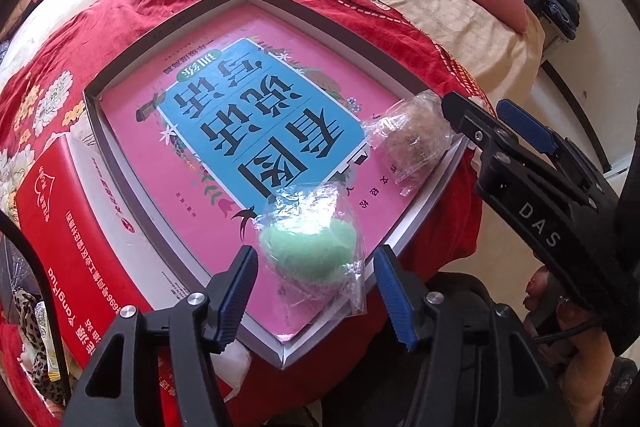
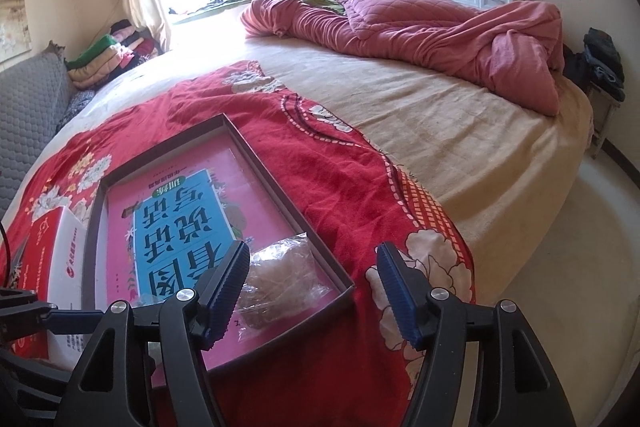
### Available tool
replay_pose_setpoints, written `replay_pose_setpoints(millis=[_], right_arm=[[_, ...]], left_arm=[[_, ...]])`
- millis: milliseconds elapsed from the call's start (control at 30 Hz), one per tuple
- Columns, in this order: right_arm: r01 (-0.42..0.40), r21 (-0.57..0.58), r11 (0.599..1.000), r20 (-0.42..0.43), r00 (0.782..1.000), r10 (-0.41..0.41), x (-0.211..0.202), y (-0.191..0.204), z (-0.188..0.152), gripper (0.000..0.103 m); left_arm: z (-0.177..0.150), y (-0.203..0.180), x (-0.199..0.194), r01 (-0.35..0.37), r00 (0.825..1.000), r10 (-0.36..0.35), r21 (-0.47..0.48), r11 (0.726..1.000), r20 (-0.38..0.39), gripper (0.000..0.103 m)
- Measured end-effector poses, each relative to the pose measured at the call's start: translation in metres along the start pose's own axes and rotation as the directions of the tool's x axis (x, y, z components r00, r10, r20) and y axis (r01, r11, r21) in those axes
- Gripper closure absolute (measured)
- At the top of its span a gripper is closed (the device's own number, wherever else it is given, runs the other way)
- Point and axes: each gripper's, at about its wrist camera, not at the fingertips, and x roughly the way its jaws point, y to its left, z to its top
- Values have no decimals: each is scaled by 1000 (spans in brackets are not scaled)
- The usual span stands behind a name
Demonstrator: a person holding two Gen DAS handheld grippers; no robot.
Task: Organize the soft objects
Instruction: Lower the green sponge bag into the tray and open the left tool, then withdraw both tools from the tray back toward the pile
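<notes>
Count: two soft balls, each in its own clear plastic bag. One shallow tray (image 1: 132, 163). One pink book (image 1: 248, 131) lying flat inside the tray, filling most of its floor. One red-and-white box (image 1: 80, 227) just beside the tray's left wall.

Green ball (image 1: 310, 247): lies on the book at the tray's near corner, between the fingers of the left gripper (image 1: 316, 291). Left jaws stand wide apart; neither pad touches the bag.

Brown ball (image 2: 280, 283): lies on the book in the tray's right-hand corner, its bag against the tray wall. Right gripper (image 2: 314, 293) jaws spread wide, holding nothing; the left finger sits just over the bag's edge, the right finger is out over the red blanket (image 2: 340, 187), outside the tray.

The two balls are near each other but apart.

Edges: tray rests on the red blanket close to the bed's near edge. Beyond the blanket, bare beige sheet (image 2: 440, 123) runs to the bunched pink quilt (image 2: 440, 27) at the far end.
</notes>
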Motion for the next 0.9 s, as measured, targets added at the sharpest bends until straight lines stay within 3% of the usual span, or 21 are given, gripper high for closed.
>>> replay_pose_setpoints(millis=[467,833,900], right_arm=[[11,-7,1000,19,1000,-11,-8,1,2,32],[33,-62,998,51,998,-30,-24,16,4,32],[35,-79,996,59,998,-31,-29,22,6,27]], left_arm=[[-15,7,-32,23,995,-19,-38,999,99,32],[-36,24,-68,23,978,-4,-94,995,207,20],[-39,28,-73,32,975,-7,-110,993,220,20]])
